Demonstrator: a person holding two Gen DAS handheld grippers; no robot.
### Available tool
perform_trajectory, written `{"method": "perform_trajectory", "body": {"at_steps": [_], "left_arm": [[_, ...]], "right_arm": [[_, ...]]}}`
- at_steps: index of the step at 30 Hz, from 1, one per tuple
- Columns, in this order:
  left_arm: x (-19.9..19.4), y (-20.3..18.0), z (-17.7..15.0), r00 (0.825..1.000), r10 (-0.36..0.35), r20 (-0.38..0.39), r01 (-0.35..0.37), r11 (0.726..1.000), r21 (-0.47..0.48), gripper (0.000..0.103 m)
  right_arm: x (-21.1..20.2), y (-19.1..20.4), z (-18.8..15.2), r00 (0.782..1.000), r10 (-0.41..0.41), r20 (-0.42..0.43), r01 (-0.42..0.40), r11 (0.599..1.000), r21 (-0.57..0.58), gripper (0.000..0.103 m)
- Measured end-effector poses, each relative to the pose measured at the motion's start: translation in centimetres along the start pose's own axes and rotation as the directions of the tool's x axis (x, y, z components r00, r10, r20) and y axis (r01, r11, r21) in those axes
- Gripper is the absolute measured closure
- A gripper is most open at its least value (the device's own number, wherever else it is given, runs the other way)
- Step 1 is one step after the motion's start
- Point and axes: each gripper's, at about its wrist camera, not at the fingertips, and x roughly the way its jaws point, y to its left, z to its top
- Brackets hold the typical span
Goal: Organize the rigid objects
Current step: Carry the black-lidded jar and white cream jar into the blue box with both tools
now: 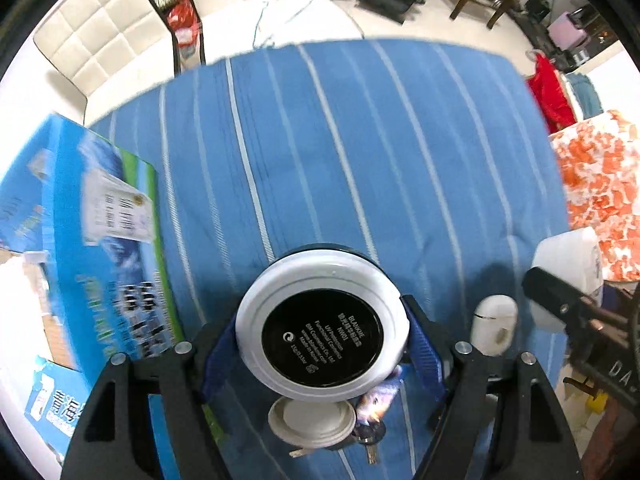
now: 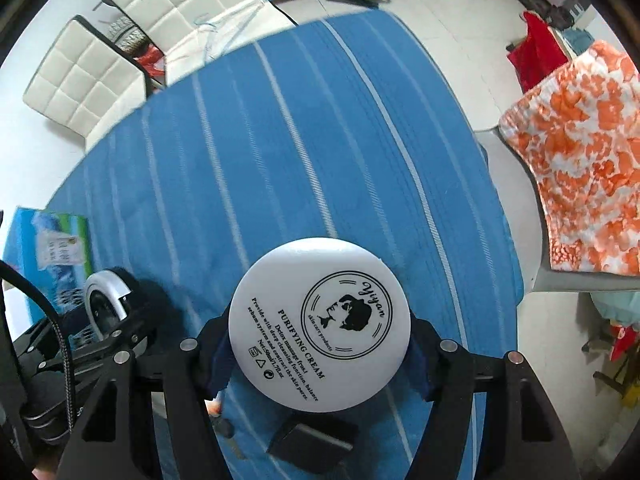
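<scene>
My left gripper (image 1: pixel 322 334) is shut on a round white compact with a black label (image 1: pixel 322 328), held above the blue striped tablecloth (image 1: pixel 340 152). Below it lie a small white lid (image 1: pixel 312 420), a key (image 1: pixel 370 444) and a white earbud case (image 1: pixel 494 324). My right gripper (image 2: pixel 320 344) is shut on a white round purifying cream jar (image 2: pixel 320 324), held above the cloth (image 2: pixel 300 140). A black box (image 2: pixel 312 440) lies under it. The left gripper with its compact (image 2: pixel 106 304) shows at the left of the right wrist view.
A blue printed carton (image 1: pixel 92 248) stands at the table's left edge, also in the right wrist view (image 2: pixel 52 252). White padded chairs (image 2: pixel 132 28) stand behind the table. An orange floral cloth (image 2: pixel 584 168) covers a chair on the right. A white container (image 1: pixel 568 264) sits at right.
</scene>
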Motion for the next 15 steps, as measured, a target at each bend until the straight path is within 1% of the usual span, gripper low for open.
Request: {"method": "perform_trajectory", "body": {"at_steps": [3, 7, 9, 11, 13, 15], "left_arm": [[-3.6, 0.3, -0.7, 0.998, -0.013, 0.059, 0.013, 1.0, 0.01, 0.029], [-7.7, 2.2, -2.2, 0.991, -0.023, 0.134, 0.022, 1.0, 0.01, 0.03], [-8.8, 3.0, -3.0, 0.986, -0.02, 0.164, 0.02, 1.0, 0.007, 0.03], [-10.4, 4.9, -4.1, 0.981, -0.016, 0.192, 0.017, 1.0, -0.005, 0.03], [-10.6, 6.6, -4.5, 0.977, -0.001, 0.212, 0.004, 1.0, -0.015, 0.03], [-11.7, 8.5, -5.1, 0.971, 0.022, 0.239, -0.013, 0.999, -0.039, 0.03]], "right_arm": [[-2.3, 1.4, -1.0, 0.999, 0.015, 0.035, -0.014, 1.0, -0.022, 0.033], [-5.3, 3.9, -2.7, 0.996, 0.045, 0.08, -0.04, 0.997, -0.062, 0.033], [-6.8, 5.3, -3.6, 0.993, 0.059, 0.103, -0.051, 0.995, -0.081, 0.033], [-8.5, 7.1, -4.8, 0.989, 0.076, 0.128, -0.063, 0.992, -0.105, 0.033], [-9.8, 8.8, -5.7, 0.985, 0.084, 0.148, -0.066, 0.99, -0.127, 0.033], [-10.9, 10.8, -6.7, 0.981, 0.094, 0.169, -0.069, 0.986, -0.15, 0.033]]}}
